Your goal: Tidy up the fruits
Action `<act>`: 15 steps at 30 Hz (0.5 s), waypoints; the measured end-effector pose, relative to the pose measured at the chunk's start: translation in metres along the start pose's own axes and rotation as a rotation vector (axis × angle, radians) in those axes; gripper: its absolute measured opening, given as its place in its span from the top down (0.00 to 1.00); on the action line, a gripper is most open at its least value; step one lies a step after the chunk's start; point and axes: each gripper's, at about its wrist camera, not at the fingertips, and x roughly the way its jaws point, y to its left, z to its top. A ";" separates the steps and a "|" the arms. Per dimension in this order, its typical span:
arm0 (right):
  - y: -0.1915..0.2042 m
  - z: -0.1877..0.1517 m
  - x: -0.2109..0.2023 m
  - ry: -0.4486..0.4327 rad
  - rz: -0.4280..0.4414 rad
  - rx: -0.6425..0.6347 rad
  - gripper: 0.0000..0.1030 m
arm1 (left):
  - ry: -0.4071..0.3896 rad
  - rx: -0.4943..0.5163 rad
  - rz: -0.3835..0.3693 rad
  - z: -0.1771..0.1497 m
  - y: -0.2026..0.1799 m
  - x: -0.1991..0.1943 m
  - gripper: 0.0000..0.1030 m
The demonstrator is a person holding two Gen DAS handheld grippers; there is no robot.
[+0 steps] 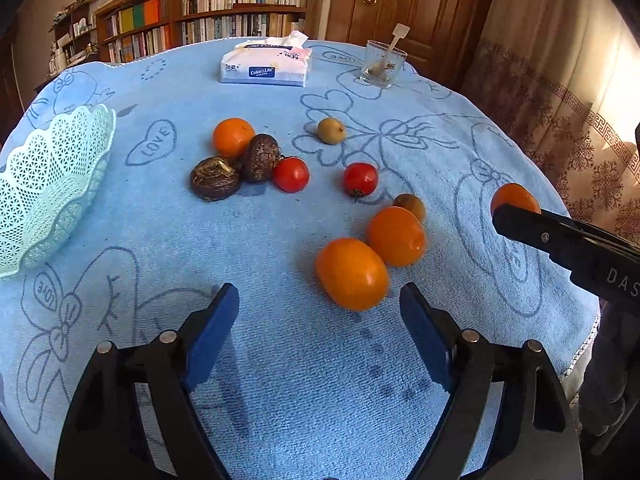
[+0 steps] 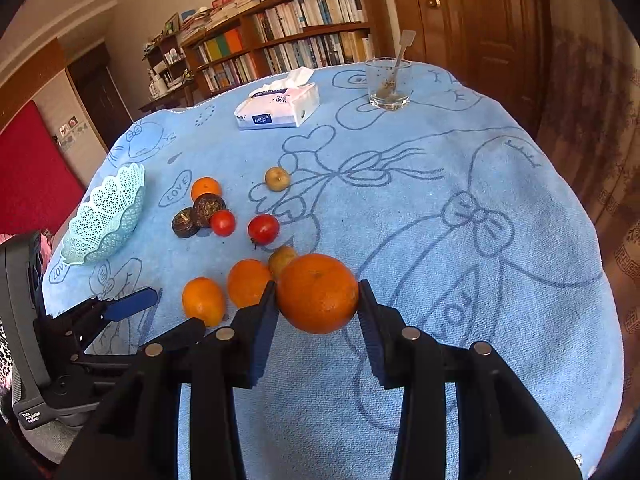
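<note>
orange [image 2: 317, 293] (stem-dimple up) between fingers [image 2: 266, 320]

This is a home, a lived-in sitting room or study. Wooden bookshelves [image 2: 304, 36] crammed with books, with more stacked on top beside small framed pictures, line the back wall. Next to them stands a panelled wooden door [image 2: 460, 12] with a brass knob, and a patterned curtain [image 1: 572, 120] hangs at the right. The surface is covered with a blue terry towel [image 2: 400, 208] printed with cartoon hearts and bows, carrying a soft tissue pack [image 2: 280, 108] and a drinking glass [image 2: 388, 84].
</note>
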 end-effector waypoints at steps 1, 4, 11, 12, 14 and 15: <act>0.000 0.000 0.001 0.003 0.000 0.000 0.61 | 0.004 0.007 -0.009 0.000 -0.003 0.003 0.24; 0.000 0.000 0.003 0.008 0.001 0.002 0.61 | 0.026 0.028 -0.017 0.003 -0.011 0.013 0.38; 0.000 0.000 0.001 -0.001 0.001 0.006 0.61 | 0.058 0.023 -0.036 0.004 -0.012 0.023 0.59; 0.000 0.000 0.000 -0.005 0.002 0.007 0.61 | 0.056 0.020 -0.041 0.004 -0.011 0.022 0.59; 0.001 0.000 -0.002 -0.011 0.004 0.006 0.61 | 0.051 0.013 -0.049 0.003 -0.008 0.022 0.59; 0.002 -0.001 -0.002 -0.013 0.005 0.006 0.61 | 0.046 0.007 -0.050 0.003 -0.006 0.020 0.59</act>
